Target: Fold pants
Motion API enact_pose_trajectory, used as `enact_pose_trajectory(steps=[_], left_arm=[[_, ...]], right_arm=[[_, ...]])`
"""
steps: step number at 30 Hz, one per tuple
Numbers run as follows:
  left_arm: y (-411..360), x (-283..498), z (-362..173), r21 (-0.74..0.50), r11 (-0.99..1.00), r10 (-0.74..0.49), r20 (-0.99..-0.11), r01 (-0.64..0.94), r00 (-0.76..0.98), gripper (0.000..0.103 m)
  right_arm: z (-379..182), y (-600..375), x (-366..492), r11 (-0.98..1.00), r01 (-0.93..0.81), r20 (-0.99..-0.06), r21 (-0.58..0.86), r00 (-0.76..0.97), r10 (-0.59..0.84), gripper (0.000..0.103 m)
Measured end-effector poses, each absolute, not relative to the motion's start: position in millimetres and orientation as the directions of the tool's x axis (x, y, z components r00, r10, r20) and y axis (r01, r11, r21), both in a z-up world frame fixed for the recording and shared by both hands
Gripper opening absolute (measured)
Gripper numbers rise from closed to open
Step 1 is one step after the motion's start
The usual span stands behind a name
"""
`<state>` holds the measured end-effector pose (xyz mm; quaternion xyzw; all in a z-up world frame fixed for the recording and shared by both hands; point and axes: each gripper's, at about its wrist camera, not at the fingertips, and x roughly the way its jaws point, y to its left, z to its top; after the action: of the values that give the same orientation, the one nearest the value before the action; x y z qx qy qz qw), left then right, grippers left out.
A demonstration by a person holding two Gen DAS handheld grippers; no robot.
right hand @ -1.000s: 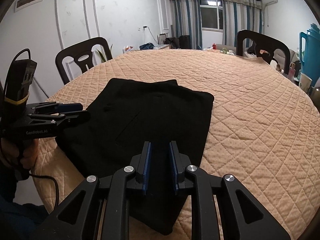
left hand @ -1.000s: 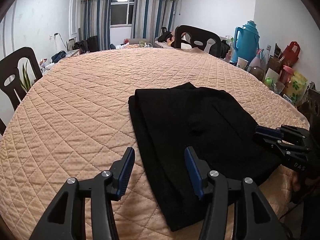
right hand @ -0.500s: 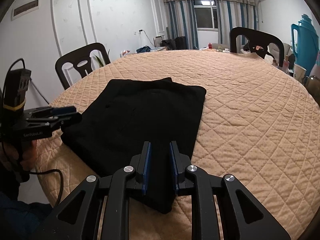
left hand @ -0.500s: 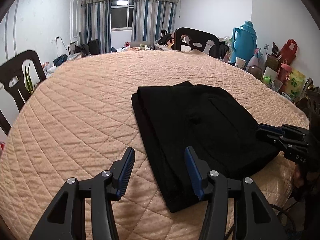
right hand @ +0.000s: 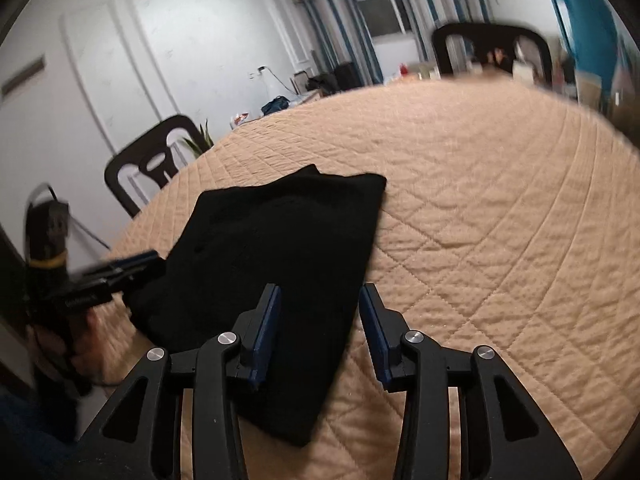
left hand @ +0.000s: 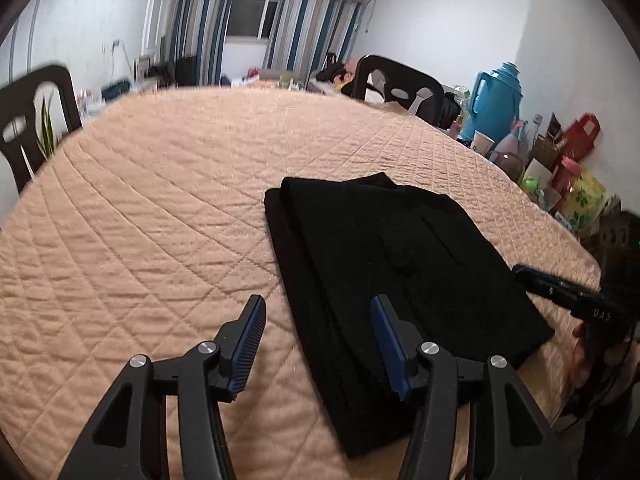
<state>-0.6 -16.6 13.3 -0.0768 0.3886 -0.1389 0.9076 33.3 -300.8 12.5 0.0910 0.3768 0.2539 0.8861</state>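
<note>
Only readable writing I could spot was "DAS" in white letters on the side of the right gripper (left hand: 528, 276), seen from the left wrist camera. There was pale lettering on the side of the left gripper (right hand: 132, 266) in the right wrist view too, but it was way too blurred to read.

The folded black pants (left hand: 400, 248) lay flat on the peach quilted cover (left hand: 160, 208) of the round table, close to the near edge. One pair, folded into a rough rectangle with a second layer peeking out along its left side.

The left gripper (left hand: 318, 344) had its blue-padded jaws at a middling gap, nothing between them. Its left pad sat over bare quilt and its right pad over the near left part of the pants, not pinching any cloth.

The right gripper (right hand: 320, 332) was spreading its jaws just then. The near right edge of the pants showed in the gap, but the pads weren't pressing on it.

Count-wise: two grippers, two dark chairs (left hand: 400, 84) in the left view, one teal thermos jug (left hand: 496, 104) among the clutter on the right.
</note>
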Motion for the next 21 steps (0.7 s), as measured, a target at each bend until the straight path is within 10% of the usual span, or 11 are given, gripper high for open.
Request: enact_pose_trajectory(steps=[21], left_arm=[[-31,16,6,-0.336,0.929,-0.357,-0.699,0.156,0.62,0.063]], right_arm=[[0,-304,58,0.796,-0.342,-0.635,0.499,0.481,0.605,0.042]])
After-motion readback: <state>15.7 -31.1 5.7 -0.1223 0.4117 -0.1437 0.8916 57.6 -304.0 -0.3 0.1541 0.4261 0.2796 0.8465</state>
